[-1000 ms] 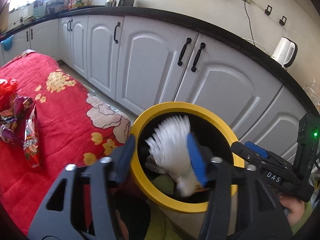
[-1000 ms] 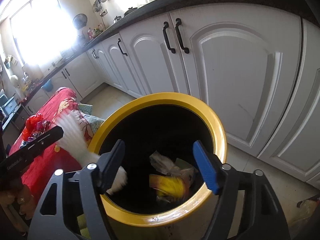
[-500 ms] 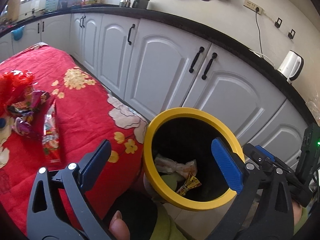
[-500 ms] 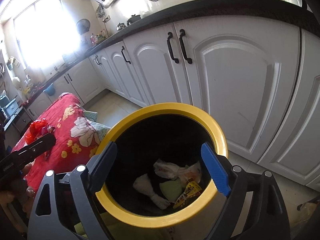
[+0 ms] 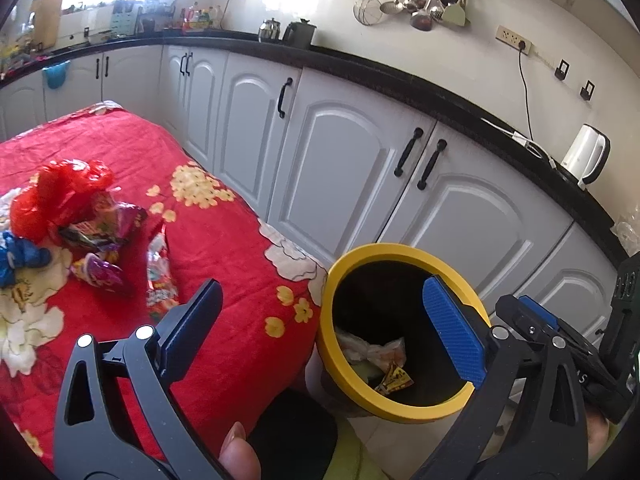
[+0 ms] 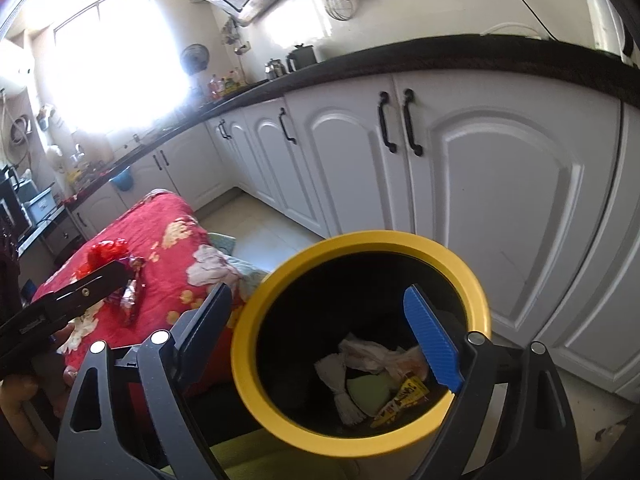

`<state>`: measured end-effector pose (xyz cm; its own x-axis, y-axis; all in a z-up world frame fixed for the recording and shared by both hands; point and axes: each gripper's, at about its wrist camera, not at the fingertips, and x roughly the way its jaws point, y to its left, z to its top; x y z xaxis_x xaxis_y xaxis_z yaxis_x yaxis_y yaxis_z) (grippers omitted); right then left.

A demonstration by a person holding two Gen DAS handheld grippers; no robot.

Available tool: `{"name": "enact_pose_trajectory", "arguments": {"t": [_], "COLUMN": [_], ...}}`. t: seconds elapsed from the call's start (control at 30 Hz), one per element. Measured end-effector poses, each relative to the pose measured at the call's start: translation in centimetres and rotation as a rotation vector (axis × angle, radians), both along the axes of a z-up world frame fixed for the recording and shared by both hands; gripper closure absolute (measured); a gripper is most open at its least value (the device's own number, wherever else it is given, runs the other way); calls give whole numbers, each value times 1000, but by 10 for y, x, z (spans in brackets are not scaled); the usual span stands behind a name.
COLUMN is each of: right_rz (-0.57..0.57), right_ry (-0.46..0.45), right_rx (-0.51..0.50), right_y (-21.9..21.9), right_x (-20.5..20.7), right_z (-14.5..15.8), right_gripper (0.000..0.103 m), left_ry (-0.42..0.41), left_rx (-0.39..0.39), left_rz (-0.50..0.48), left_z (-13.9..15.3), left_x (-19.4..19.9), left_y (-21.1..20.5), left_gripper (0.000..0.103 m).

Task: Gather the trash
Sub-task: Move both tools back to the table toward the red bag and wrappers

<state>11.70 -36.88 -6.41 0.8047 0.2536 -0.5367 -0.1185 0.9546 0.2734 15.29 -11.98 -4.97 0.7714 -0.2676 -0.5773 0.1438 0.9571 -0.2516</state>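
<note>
Above the yellow-rimmed bin [image 6: 360,344], the right tool [image 6: 316,332] is hanging wide open and holding nothing, its fingers straddling the rim. Beside it, the left tool [image 5: 320,328] is likewise gaping wide and empty, one finger over the red flowered table [image 5: 224,248], the other over the bin [image 5: 404,332]. Inside the bin, crumpled wrappers [image 6: 380,376] are lying at the bottom. More snack wrappers [image 5: 100,240] and a red plastic bag [image 5: 56,196] are sitting on the table, well apart from the bin.
</note>
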Motion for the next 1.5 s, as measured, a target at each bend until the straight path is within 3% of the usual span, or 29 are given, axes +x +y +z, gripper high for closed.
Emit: {"name": "enact_pose_trajectory", "arguments": {"t": [0.63,1.5], "right_rz": [104,288], "right_ry": [-56,-114], "right_rx": [-21,-55], "right_y": [55,154], "right_x": [-7,-8], "right_z": [26,53], "right_gripper": [15,13], "left_ry": [-90,-160], "left_rx": [40,18], "left_rz": [96,277], "left_z": [20,41], "left_x": [-19,-35], "left_y": [49,131], "left_gripper": [11,11]}}
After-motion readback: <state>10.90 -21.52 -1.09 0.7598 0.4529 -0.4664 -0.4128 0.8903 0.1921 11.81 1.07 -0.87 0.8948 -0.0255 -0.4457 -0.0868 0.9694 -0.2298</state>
